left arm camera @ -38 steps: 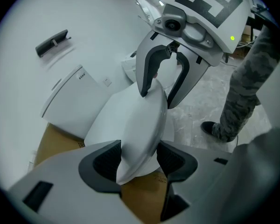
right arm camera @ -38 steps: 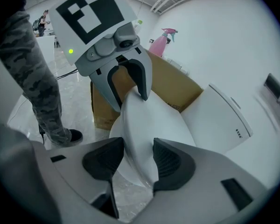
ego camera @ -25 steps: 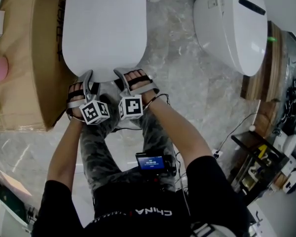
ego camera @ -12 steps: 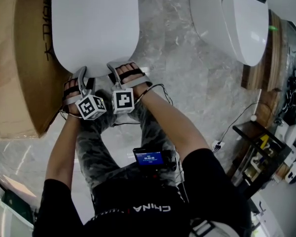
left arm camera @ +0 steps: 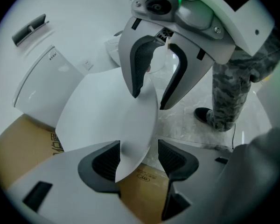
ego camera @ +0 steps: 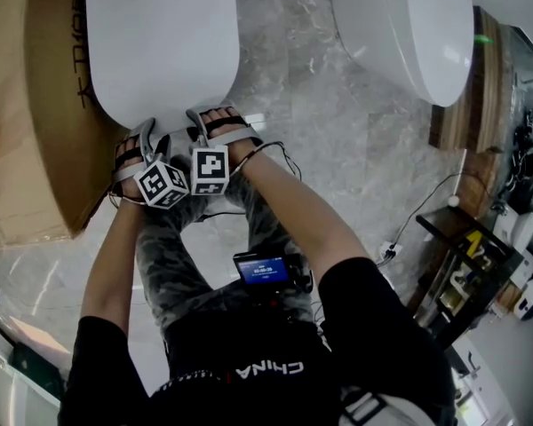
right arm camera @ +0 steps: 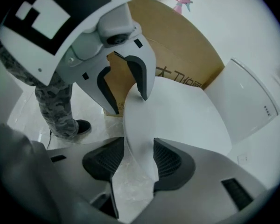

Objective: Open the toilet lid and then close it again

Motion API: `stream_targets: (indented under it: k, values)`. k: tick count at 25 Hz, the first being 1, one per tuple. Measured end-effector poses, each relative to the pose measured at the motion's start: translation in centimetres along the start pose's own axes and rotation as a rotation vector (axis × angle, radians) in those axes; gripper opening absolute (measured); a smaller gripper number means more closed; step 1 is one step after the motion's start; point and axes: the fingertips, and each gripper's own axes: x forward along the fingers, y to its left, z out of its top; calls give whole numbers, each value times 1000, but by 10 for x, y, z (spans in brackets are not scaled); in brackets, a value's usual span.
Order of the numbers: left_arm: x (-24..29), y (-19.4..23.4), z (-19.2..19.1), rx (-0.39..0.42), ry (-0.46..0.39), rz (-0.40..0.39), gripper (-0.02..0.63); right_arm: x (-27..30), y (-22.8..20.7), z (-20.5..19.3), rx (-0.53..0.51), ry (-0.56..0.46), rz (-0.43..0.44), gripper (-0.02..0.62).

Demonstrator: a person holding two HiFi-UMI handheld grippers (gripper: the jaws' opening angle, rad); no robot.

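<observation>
toilet lid [ego camera: 164,43] plain white, no pattern. left gripper [left arm camera: 139,155] and right gripper [right arm camera: 139,158] at the lid's near edge pale grey, pads [left arm camera: 105,164] black and ribbed. marker cubes [ego camera: 163,185] white with black squares. cardboard box [ego camera: 35,131] left of the lid brown, black print. floor [ego camera: 338,140] right of the lid grey-white, marble veining. second toilet [ego camera: 409,25] further right of the lid white with a black strip. trousers [ego camera: 173,256] below the lid grey camouflage. shirt [ego camera: 249,362] below the lid black, white lettering. sandals [ego camera: 226,130] at the lid's near edge black-strapped. spray bottle [right arm camera: 183,4] beyond the lid pink.
</observation>
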Motion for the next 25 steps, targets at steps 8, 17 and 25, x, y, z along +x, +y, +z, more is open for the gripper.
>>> stream_targets:
  k: [8, 17, 25]
  values:
    - [-69, -7, 18, -76, -1, -104, 223, -72, -11, -4, 202, 69, 74, 153]
    - [-213, 83, 80, -186, -106, -9, 88, -218, -101, 46, 571, 15, -24, 66]
    - [-333, 172, 135, -333, -287, 132, 40, -338, -191, 99, 717, -151, -172, 40]
